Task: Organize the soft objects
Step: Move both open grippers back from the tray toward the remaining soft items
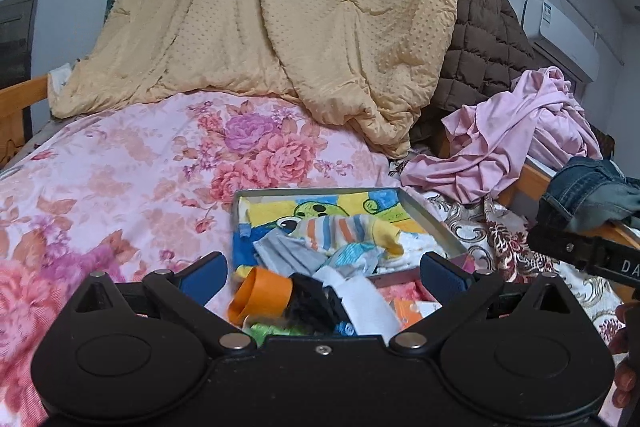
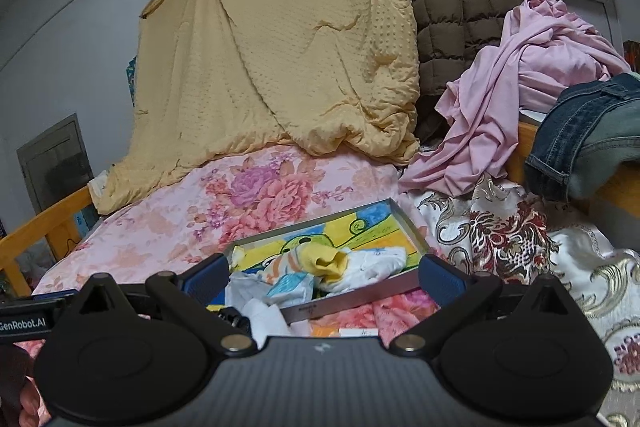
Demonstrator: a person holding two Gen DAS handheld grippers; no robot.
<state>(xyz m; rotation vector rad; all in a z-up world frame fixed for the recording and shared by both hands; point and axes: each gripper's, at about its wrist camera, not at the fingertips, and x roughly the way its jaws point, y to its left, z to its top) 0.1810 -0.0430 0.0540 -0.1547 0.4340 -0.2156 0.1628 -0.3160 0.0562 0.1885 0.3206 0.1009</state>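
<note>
Bed (image 1: pixel 120 163): the floral pink cover lay flat and bare across the left and middle. That was the only open stretch.
Left edge: a wooden rail (image 1: pixel 20 99) ran along the bed's left side, with the wall behind it.
Back edge: a yellow quilt (image 1: pixel 280 19) hung down the wall, and its lower hem lay on the cover.
Right edge: a brown padded coat (image 1: pixel 480 51), a heap of pink cloth (image 1: pixel 520 131) and jeans (image 1: pixel 588 191) were piled over the right rail. A gold-and-red patterned cloth (image 2: pixel 500 231) was spread below them.
Tray (image 1: pixel 432 223): shallow metal, on the cover right of centre, just ahead of both tools. Its right rim sat just beside the patterned cloth.
Tray contents: a cartoon-print cloth (image 1: pixel 320 207) lined the bottom. A striped sock with a yellow toe (image 1: pixel 352 231) lay on top, with a white piece (image 2: pixel 376 263) beside it.
Near rim: a grey cloth (image 1: pixel 288 255) and a white strip (image 1: pixel 360 299) spilled over the tray's near side. An orange cup-shaped thing (image 1: pixel 260 295) lay tipped beside a black item I could not identify.
Left gripper (image 1: pixel 324 271): jaws spread wide with nothing between the blue pads. It was above the spilled pile; whether it touched, I could not tell.
Right gripper (image 2: pixel 326 277): jaws spread wide and holding nothing. The tray's near rim and the socks showed in the gap, with no pad on them.
Spacing: the two tools were side by side, and each showed at the edge of the other's view.
</note>
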